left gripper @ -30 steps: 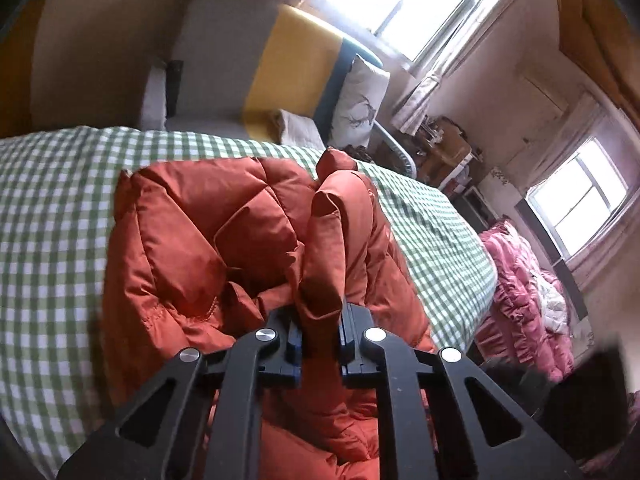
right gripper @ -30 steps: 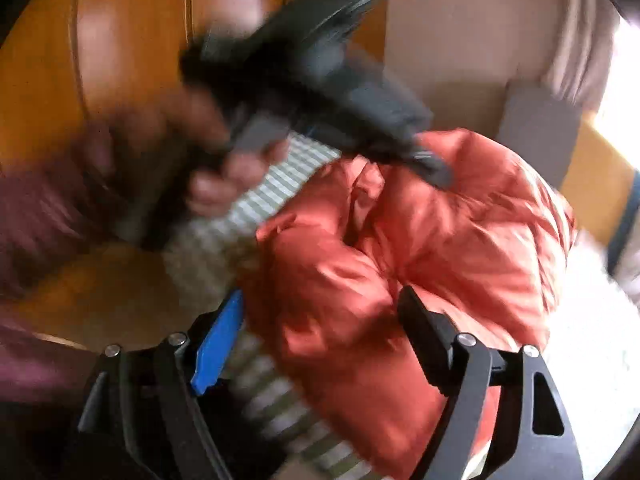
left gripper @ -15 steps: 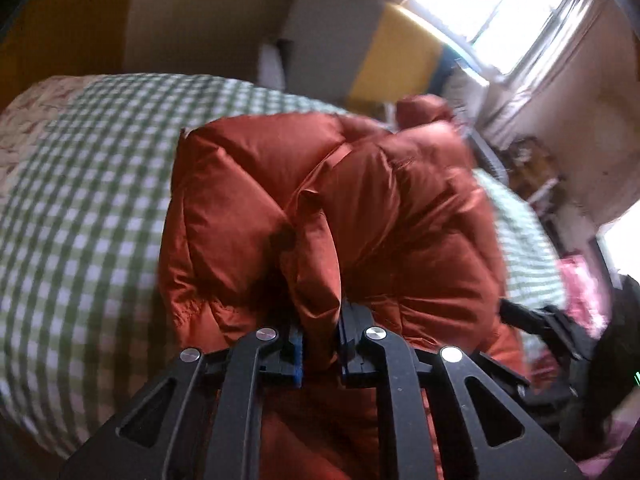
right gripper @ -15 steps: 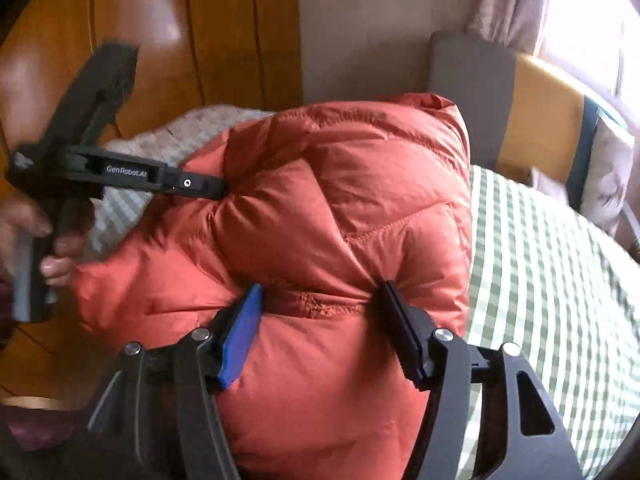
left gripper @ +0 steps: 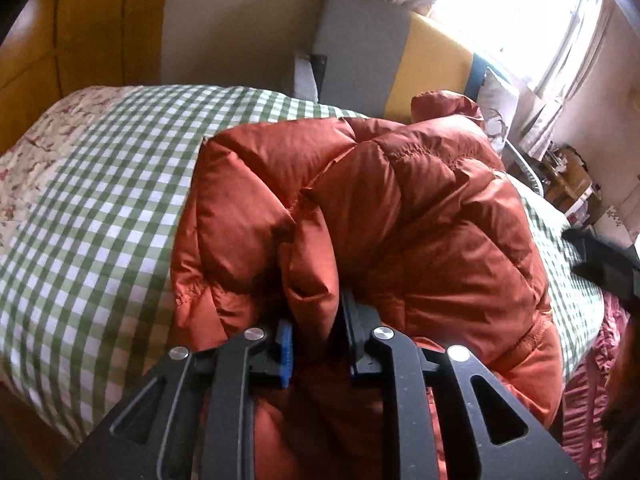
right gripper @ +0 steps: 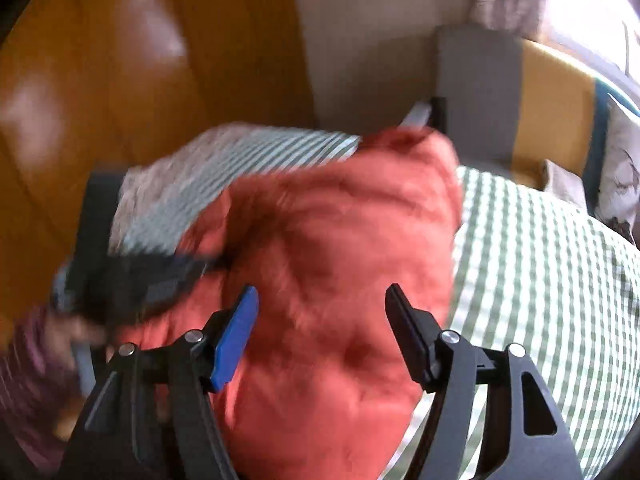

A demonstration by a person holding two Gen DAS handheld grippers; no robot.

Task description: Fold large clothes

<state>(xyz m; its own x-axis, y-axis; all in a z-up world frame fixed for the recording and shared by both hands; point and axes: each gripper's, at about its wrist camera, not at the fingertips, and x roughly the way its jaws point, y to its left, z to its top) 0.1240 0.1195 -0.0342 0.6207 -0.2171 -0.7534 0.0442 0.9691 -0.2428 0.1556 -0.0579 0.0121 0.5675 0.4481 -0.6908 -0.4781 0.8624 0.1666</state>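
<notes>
Right gripper (right gripper: 320,336) pulled back, fingers apart, left gripper (left gripper: 316,334) clamping orange jacket (left gripper: 400,216), green-checked bed (left gripper: 100,208), window (left gripper: 516,12).

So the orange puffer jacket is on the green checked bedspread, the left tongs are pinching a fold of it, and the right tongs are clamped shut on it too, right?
Not quite. The right wrist view shows the right tongs wide open above the orange puffer jacket, gripping nothing. The rest holds: the jacket lies on the green checked bedspread, and the left tongs pinch a fold of it.
</notes>
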